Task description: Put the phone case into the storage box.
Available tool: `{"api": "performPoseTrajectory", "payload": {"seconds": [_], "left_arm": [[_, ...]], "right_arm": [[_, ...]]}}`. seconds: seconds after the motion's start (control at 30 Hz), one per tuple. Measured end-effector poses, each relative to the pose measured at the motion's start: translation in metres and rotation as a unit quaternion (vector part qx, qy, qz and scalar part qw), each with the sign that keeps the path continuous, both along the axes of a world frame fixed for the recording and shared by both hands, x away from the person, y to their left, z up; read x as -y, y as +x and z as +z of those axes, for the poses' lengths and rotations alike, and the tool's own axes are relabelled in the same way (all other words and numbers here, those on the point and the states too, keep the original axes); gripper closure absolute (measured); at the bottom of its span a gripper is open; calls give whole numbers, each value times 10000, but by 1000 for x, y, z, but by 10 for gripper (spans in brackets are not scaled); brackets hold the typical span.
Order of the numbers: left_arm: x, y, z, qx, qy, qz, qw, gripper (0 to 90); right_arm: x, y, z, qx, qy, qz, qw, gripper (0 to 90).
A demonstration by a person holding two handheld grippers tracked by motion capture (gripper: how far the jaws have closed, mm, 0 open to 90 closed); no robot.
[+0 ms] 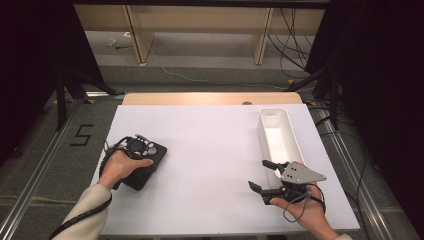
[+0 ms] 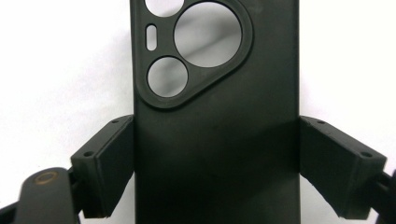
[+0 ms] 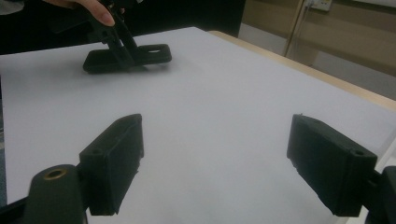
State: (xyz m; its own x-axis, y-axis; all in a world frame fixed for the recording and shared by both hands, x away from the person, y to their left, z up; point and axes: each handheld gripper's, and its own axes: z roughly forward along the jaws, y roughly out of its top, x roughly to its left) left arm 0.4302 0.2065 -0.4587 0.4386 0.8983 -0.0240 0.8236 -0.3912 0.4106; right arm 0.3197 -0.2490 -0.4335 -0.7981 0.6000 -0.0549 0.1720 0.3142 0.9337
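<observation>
Your left gripper (image 2: 217,172) pinches the black phone case (image 2: 217,140) across its sides; case lies flat on the white table (image 1: 210,150), near left. Your right gripper (image 1: 262,176) hovers near right, jaws spread, beside the white bin (image 1: 292,145)

— That phone case (image 2: 215,140) under the left tool (image 2: 215,168), is it rubber? 
— Looks like matt black plastic, smooth, faintly scuffed. 
— And the tool pads (image 2: 112,163)? 
— Matt black too, coarser, like printed plastic. 
— The worktop (image 1: 210,150)? 
— Smooth white, paper-like sheet, pale wood edge at twelve o'clock. The bin (image 1: 290,137) at three o'clock is glossy white plastic.
</observation>
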Motion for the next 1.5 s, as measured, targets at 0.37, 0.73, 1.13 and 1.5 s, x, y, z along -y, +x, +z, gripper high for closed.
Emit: {"api": "performPoseTrajectory", "payload": {"seconds": [0.37,0.73,1.13,1.5], "left_arm": [[6,-6,19,574,-309,59,9979,154],[3,-11,25,942,-543,194,9939,155],[11,-16,35,1404,-796,181,9867,155],[26,-23,38,1867,-998,125,9773,155]], "right_arm": [[1,0,1,2,21,-16,10000,198],[0,0,0,4,28,-14,10000,198],[0,0,1,3,39,-26,10000,198],[0,1,1,26,52,-53,10000,198]]}}
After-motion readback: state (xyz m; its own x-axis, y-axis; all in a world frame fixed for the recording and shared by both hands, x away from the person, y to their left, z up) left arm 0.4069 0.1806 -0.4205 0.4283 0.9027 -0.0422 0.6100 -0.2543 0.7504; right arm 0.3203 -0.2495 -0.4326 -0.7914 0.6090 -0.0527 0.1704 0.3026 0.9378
